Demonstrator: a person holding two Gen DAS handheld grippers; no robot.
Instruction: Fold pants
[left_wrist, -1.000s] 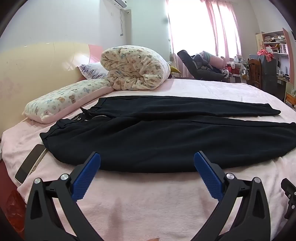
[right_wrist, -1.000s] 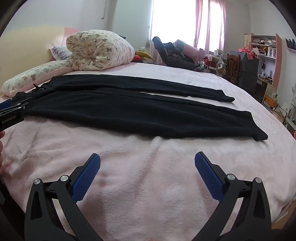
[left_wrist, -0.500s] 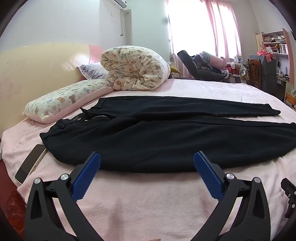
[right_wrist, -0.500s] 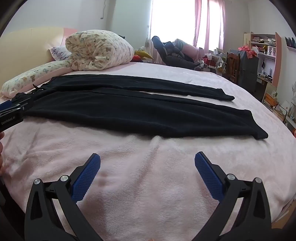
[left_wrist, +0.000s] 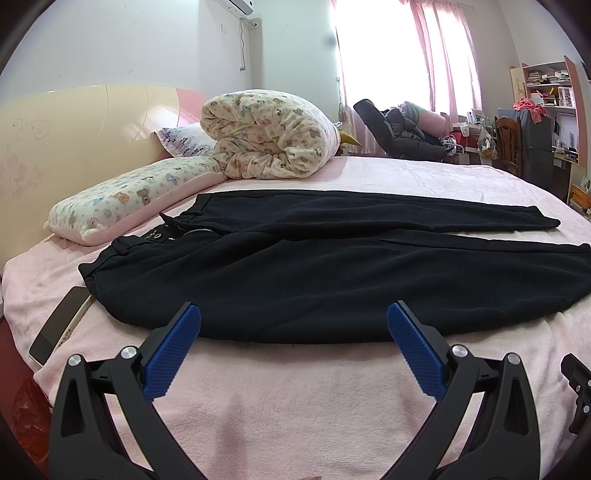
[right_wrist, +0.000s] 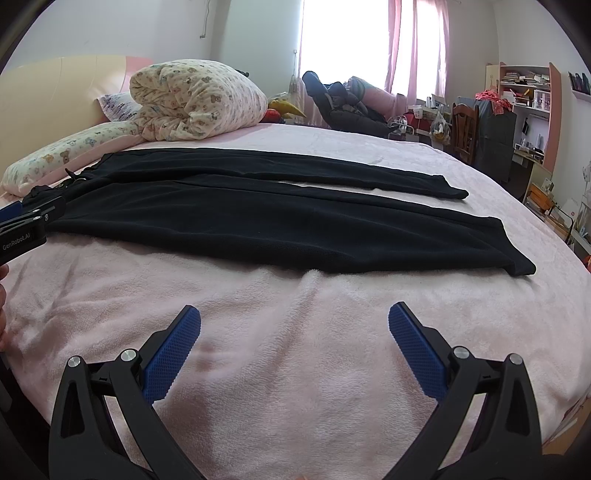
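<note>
Black pants lie flat on the pink bed, waist at the left, both legs running to the right. My left gripper is open and empty, hovering just in front of the near edge of the hip part. In the right wrist view the pants lie farther off, with the near leg's hem at the right. My right gripper is open and empty over bare pink blanket, short of the near leg. The left gripper's body shows at that view's left edge.
A phone lies on the bed's left edge, partly under the waist. A long printed pillow and a rolled quilt sit behind the pants by the headboard. Chairs, shelves and clutter stand beyond the bed at right.
Both grippers have hardly moved. The right wrist view has edged slightly forward and right, so the pants sit a little lower in it. Both stay open.
</note>
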